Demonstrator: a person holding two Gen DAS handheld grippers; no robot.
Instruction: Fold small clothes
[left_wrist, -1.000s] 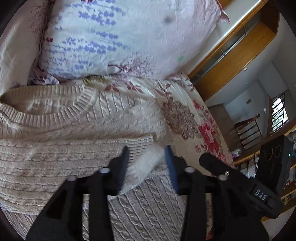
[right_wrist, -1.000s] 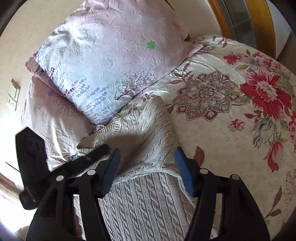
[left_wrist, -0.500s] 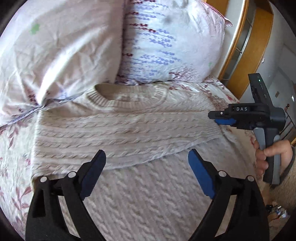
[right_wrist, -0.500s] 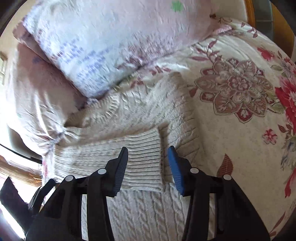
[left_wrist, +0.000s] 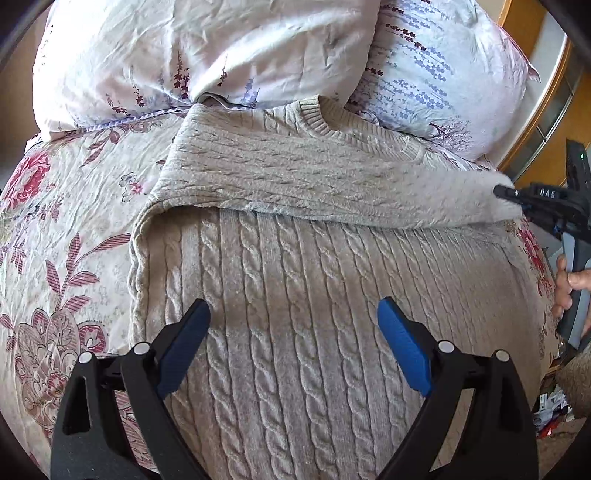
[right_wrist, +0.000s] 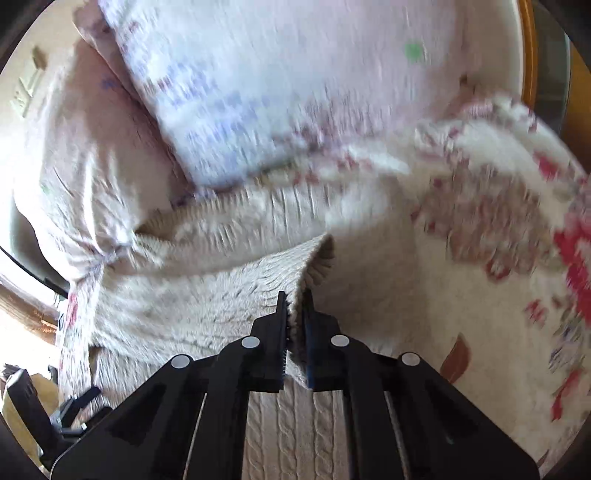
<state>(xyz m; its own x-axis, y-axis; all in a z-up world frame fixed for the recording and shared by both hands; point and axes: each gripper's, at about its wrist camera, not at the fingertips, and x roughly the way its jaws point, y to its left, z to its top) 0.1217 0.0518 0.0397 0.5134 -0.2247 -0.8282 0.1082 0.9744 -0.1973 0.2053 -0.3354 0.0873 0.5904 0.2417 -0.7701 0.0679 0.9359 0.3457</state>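
A cream cable-knit sweater (left_wrist: 295, 280) lies flat on the bed, collar toward the pillows. One sleeve (left_wrist: 332, 184) is stretched across its chest from left to right. My left gripper (left_wrist: 293, 332) is open and empty, hovering over the sweater's body. My right gripper (right_wrist: 294, 325) is shut on the sleeve's cuff end (right_wrist: 310, 266), holding it slightly raised; it also shows at the right edge of the left wrist view (left_wrist: 517, 194). The right wrist view is motion-blurred.
Two floral pillows (left_wrist: 207, 55) lie at the head of the bed behind the collar. A flowered bedspread (left_wrist: 66, 229) surrounds the sweater. A wooden headboard or frame (left_wrist: 539, 85) stands at the far right. The left gripper's body shows low left in the right wrist view (right_wrist: 29, 406).
My right gripper has closed on the sleeve cuff and pulled it to the right across the sweater. My left gripper stayed open and shifted back over the sweater's body.
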